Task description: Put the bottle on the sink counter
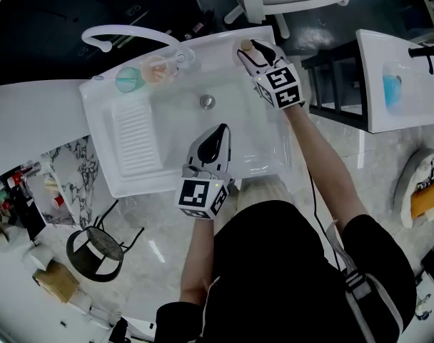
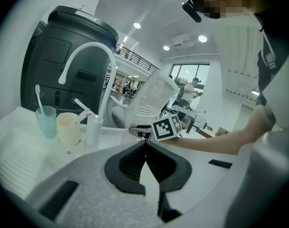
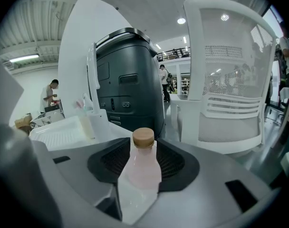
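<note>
Looking down on a white sink (image 1: 117,184), a person holds a gripper in each hand. The right gripper (image 1: 256,56) reaches to the sink's back corner, at about 1 o'clock from the drain (image 1: 208,101). A small pale pink bottle (image 3: 142,170) with a tan cap (image 3: 143,137) stands upright there between its jaws. The jaws are spread wide, and the pads sit close beside the bottle's shoulders and do not appear to squeeze it. Its base is hidden, but it seems to rest on the counter ledge.

The left gripper (image 1: 217,140) hovers over the basin's near side, at about 6 o'clock from the drain. Its jaws are closed together with nothing between them. A curved faucet (image 1: 124,33) and two cups (image 1: 129,79) sit at about 11 o'clock.

This looks like the letting-go step, with the placing nearly done. Next, the right gripper probably needs to back straight out toward 5 o'clock with its jaws kept wide. Neither pad should brush the bottle, because it stands near the corner edge and could tip.
</note>
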A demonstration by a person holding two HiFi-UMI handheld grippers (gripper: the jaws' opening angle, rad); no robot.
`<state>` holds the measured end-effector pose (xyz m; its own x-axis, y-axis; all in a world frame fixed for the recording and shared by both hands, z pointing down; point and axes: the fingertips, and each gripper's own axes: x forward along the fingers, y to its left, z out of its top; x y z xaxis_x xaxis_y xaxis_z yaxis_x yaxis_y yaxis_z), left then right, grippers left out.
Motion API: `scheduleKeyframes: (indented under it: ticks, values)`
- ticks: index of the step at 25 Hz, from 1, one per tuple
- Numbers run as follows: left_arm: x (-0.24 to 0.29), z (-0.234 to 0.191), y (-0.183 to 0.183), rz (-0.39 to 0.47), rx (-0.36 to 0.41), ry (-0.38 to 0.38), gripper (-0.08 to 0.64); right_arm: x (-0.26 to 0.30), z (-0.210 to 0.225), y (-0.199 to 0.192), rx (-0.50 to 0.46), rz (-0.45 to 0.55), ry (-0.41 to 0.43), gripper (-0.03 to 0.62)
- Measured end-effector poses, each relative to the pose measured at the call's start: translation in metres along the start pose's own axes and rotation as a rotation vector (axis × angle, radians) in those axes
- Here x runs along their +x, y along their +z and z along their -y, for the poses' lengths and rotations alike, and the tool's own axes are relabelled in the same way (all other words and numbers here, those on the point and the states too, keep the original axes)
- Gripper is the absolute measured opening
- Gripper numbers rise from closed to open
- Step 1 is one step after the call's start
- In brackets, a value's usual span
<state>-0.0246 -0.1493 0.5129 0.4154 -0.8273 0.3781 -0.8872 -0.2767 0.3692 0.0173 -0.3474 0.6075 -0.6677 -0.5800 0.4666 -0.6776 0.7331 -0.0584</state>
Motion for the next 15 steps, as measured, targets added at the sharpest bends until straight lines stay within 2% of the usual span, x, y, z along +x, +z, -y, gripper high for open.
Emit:
scheduleKeyframes:
  ticks: [10, 15]
  values:
    - [-0.01, 0.008, 0.009, 0.028, 0.019, -0.007, 0.018, -0.021, -0.004, 0.013, -0.015, 0.024, -0.015, 0.161]
    - [-0.019, 0.011, 0.013, 0.041, 0.025, -0.005, 0.018, -0.037, -0.012, 0.031, -0.034, 0.07, -0.022, 0.161]
